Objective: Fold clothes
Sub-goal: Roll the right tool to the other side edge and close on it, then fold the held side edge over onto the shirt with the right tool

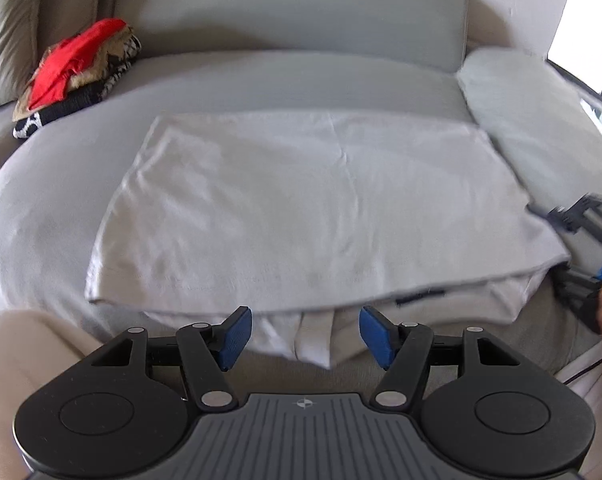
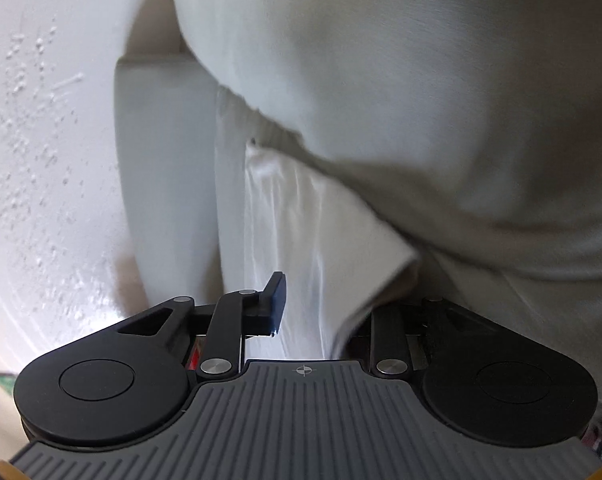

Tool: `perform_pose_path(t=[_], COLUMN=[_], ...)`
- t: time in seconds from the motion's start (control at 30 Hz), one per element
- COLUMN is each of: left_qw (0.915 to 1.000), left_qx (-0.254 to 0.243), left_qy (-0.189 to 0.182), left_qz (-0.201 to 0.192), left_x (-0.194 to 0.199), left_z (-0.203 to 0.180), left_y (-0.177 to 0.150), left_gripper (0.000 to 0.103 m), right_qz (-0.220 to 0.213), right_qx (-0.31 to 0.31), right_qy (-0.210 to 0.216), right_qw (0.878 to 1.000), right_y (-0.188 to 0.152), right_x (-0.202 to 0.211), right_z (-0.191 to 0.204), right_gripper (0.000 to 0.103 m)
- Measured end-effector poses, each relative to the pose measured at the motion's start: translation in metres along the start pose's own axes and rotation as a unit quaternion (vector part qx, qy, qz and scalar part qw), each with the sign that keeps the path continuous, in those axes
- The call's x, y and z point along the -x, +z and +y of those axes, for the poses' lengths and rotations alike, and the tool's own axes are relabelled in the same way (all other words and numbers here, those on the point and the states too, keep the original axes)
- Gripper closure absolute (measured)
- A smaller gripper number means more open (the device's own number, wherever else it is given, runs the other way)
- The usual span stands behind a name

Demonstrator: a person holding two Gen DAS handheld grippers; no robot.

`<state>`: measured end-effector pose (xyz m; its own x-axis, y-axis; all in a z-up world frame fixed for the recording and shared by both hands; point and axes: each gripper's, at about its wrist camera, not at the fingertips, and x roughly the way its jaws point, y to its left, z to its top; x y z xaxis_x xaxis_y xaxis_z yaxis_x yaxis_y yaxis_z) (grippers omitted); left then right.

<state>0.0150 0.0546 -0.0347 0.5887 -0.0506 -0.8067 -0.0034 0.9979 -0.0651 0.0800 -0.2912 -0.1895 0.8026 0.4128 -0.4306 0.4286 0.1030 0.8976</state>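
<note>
- We see a white garment (image 1: 309, 204) spread flat on the seat of a grey sofa (image 1: 261, 80), folded over, with its lower layers showing at the near edge.
- Our left hand-held gripper (image 1: 305, 334) hangs over that near edge with its blue pads (image 1: 235, 336) spread apart and nothing between them.
- Our right hand-held gripper (image 2: 309, 300) is at the garment's right edge; white fabric (image 2: 321, 240) passes between its fingers. One pad (image 2: 279, 296) is visible beside the cloth, the other is covered, so we cannot tell whether the pads press on it.
- A pale cushion (image 1: 541, 128) lies just right of the garment.
- A pile of red and patterned clothes (image 1: 77, 76) sits at the far left, well apart.
</note>
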Motion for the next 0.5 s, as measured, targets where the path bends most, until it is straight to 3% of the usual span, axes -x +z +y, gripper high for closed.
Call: perform_pose_path(t=[0.13,0.2,0.3,0.4,0.5], left_qw=[0.9991,0.9977,0.9937,0.9877,0.9820], left_qx=[0.031,0.058,0.100,0.140,0.172], left_qy=[-0.003,0.002,0.019,0.035,0.031], left_qz=[-0.030,-0.036,-0.046,-0.061,-0.071], left_x=[0.025,0.036,0.049,0.059,0.065], left_z=[0.024,0.046,0.081,0.113,0.135], left_y=[0.011,0.012,0.009,0.006,0.003], left_gripper=[0.038,0.037,0.037,0.038,0.038], right_qz=[-0.039,-0.051,-0.077,-0.102,-0.122], right_qx=[-0.024,-0.013,0.079,0.194,0.316], right_qy=[-0.012,-0.023,-0.079,-0.166,-0.230], right_qw=[0.999,0.998,0.991,0.962,0.912], right_y=[0.002,-0.002,-0.016,-0.039,-0.072], right_x=[-0.005,-0.004,-0.003,-0.012,-0.025], right_z=[-0.002,0.001,0.031,0.074,0.118], right_gripper=[0.097,0.100,0.100,0.100,0.100])
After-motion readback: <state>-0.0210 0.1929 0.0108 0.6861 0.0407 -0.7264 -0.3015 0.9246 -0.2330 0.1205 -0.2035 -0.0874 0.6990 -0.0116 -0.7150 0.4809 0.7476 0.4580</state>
